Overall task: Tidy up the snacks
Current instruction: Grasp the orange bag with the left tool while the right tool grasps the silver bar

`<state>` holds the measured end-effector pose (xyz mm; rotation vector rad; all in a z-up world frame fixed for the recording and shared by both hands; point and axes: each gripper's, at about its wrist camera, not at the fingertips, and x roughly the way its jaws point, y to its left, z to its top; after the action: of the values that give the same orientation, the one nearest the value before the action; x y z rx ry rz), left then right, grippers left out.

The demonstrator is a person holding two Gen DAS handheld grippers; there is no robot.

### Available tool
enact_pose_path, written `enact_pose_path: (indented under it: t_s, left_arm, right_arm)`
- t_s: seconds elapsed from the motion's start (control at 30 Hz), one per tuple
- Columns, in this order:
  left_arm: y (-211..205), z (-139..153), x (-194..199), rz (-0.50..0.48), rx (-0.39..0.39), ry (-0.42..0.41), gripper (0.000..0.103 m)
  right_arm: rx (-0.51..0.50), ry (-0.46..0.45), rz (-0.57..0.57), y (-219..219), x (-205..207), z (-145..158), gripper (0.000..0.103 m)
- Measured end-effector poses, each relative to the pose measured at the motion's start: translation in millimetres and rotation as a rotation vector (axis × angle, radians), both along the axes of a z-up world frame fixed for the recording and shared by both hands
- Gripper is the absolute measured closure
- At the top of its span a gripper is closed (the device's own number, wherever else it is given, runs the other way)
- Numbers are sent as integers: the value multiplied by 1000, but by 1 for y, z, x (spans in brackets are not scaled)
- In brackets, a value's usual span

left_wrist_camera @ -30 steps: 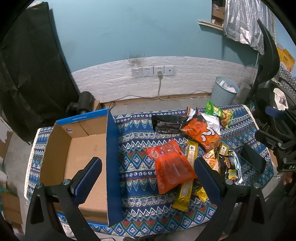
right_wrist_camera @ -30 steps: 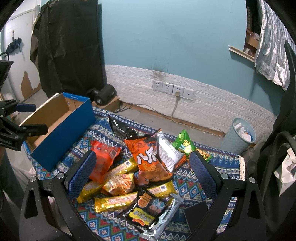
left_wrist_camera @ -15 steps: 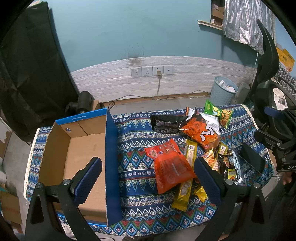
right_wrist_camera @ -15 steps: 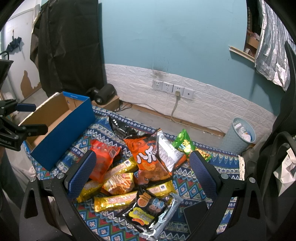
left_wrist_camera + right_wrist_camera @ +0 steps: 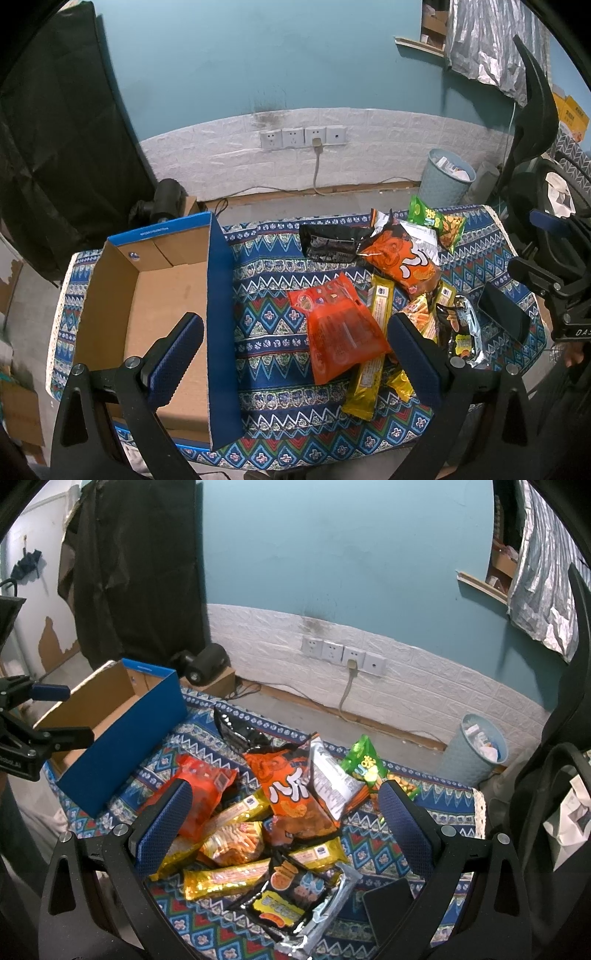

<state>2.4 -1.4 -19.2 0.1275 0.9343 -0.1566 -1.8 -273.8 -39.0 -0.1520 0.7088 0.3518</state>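
A pile of snack packets lies on the patterned cloth: an orange-red pouch (image 5: 340,332) (image 5: 201,794), an orange chips bag (image 5: 402,258) (image 5: 295,794), a black bag (image 5: 328,242) (image 5: 236,731), a green bag (image 5: 436,221) (image 5: 364,764), gold bars (image 5: 373,354) (image 5: 225,880) and a black-silver packet (image 5: 461,336) (image 5: 295,901). An open empty blue cardboard box (image 5: 155,295) (image 5: 110,723) stands left of them. My left gripper (image 5: 295,350) is open and empty above the box's right wall. My right gripper (image 5: 284,819) is open and empty above the pile.
A dark phone (image 5: 504,317) (image 5: 388,901) lies on the cloth (image 5: 266,295) right of the pile. A pale bin (image 5: 447,177) (image 5: 476,746) stands on the floor by the wall. A black chair (image 5: 535,110) is at the right. The table's front edge is close.
Both views have shifted very slightly; the snacks and box lie as before. Both grippers stay open and empty.
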Motion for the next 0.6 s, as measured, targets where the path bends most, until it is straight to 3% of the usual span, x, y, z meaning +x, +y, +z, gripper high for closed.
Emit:
enact_pose_path:
  t_s: [0.27, 0.6]
  left_arm:
    - [-4, -29, 17, 10, 12, 95, 2]
    - [-8, -67, 44, 52, -47, 239, 2]
  right_arm:
    - [-24, 44, -38, -5, 10, -10, 4]
    - [-49, 180, -113, -25, 27, -47, 4]
